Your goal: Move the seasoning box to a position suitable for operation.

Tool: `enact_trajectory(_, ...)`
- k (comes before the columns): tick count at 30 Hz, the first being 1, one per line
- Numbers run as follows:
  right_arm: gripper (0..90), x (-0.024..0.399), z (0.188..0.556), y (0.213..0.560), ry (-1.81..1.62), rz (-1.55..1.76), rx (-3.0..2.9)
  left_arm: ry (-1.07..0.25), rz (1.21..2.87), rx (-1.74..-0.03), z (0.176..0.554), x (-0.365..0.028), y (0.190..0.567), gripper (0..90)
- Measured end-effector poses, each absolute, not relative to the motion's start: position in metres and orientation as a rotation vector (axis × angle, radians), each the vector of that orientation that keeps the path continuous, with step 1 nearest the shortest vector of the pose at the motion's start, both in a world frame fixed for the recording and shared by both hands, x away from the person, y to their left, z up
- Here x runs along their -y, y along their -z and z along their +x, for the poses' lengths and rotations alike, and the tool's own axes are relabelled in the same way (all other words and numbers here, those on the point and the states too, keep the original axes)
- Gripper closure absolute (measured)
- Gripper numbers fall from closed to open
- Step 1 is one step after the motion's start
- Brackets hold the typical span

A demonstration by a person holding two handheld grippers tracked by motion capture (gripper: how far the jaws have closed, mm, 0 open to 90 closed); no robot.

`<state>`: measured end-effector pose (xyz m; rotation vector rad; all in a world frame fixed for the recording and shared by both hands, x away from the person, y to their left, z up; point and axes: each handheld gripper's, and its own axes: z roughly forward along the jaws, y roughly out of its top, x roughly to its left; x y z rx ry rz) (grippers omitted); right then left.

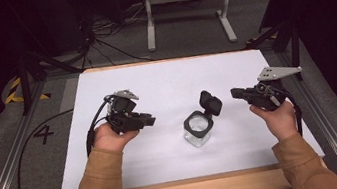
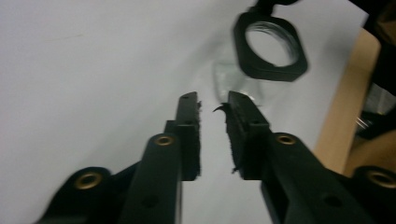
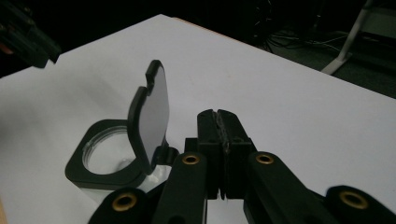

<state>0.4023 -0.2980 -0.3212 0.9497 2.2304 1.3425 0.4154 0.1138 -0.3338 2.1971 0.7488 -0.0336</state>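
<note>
**Jar open, both grippers drawn off**

While the lid (image 1: 211, 103) stood flipped up on its hinge, the clear jar (image 1: 197, 129) sat at centre frame in the high view, on the white tabletop (image 1: 164, 82), with nothing gripping it. The left gripper (image 1: 152, 121) hung at left of centre, well apart from the jar; in the left gripper view its jaws stood narrow, a slim gap between the pads, nothing in it, with the jar's black collar (image 2: 271, 46) off at the upper right. The right gripper (image 1: 233, 93) hung at right of centre, near the lid but not touching; in the right gripper view its jaws were pressed together, empty, with the raised lid (image 3: 152, 116) just left of them.

Judgement: the work in hand was on the lid, now open. If closing came next, one gripper would do best steadying the square collar from the side while the other tipped the lid down from behind its top edge. The jar looked light and glassy, so a push without bracing might slide or tip it. The shut right jaws could serve as a blunt pusher.

Writing: a black "4" (image 1: 43, 134) marked on the grey floor, left of frame. No brand or label was legible on the jar or the grippers.
</note>
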Motion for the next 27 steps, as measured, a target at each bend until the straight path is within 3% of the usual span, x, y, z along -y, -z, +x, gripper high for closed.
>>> enact_trajectory(6, 88.6, 0.290, 0.402, 0.322, -1.348, 0.942, -2.251, 0.051, 2.256, -0.623, 0.404, -0.079, 0.335, 88.8)
enact_trajectory(17, 88.2, 0.279, 0.400, 0.325, -1.371, 0.924, -2.252, 0.131, 2.356, -0.547, 0.402, -0.031, 0.364, 89.4)
enact_trajectory(27, 88.2, 0.272, 0.396, 0.324, -1.372, 0.879, -2.235, 0.152, 2.398, -0.530, 0.400, -0.010, 0.380, 89.4)
